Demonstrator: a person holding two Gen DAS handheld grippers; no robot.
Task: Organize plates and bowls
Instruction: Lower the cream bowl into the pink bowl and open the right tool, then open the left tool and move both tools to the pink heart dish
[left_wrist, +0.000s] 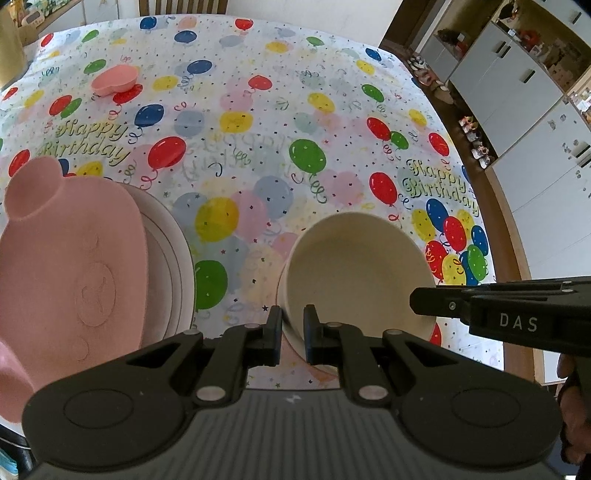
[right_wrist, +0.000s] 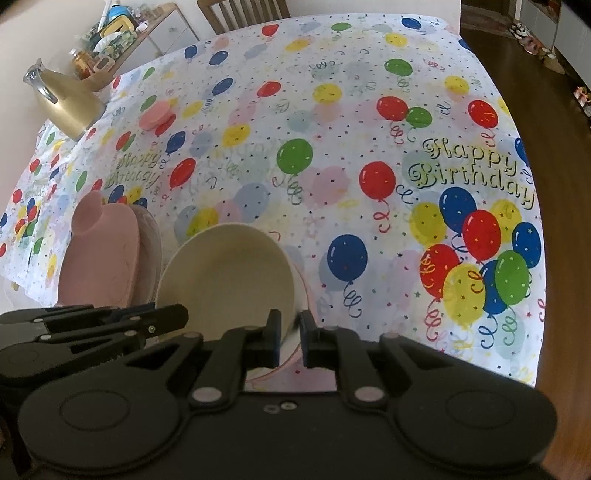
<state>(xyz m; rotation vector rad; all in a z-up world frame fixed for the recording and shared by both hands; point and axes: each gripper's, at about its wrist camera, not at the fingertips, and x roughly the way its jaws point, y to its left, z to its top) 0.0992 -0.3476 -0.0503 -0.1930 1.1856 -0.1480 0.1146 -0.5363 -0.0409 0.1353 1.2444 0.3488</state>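
A cream bowl (left_wrist: 354, 266) (right_wrist: 229, 280) sits tilted near the table's front edge, and both grippers grip its rim. My left gripper (left_wrist: 292, 314) is shut on the bowl's left wall. On the opposite wall my right gripper (right_wrist: 289, 317) is shut too. A pale dish with a pink edge (right_wrist: 308, 295) shows just under the bowl. To the left, a pink bear-face plate (left_wrist: 74, 266) (right_wrist: 99, 258) lies on a stack of pale plates (left_wrist: 173, 258). Far back on the left sits a small pink bear-shaped bowl (left_wrist: 115, 79) (right_wrist: 157, 114).
A balloon-print tablecloth (right_wrist: 332, 129) covers the table. A gold jug (right_wrist: 70, 103) stands at the far left corner, with a chair (right_wrist: 243, 11) behind the far edge. The table ends at the right, over a wooden floor (right_wrist: 554, 92) with white cabinets (left_wrist: 517, 92).
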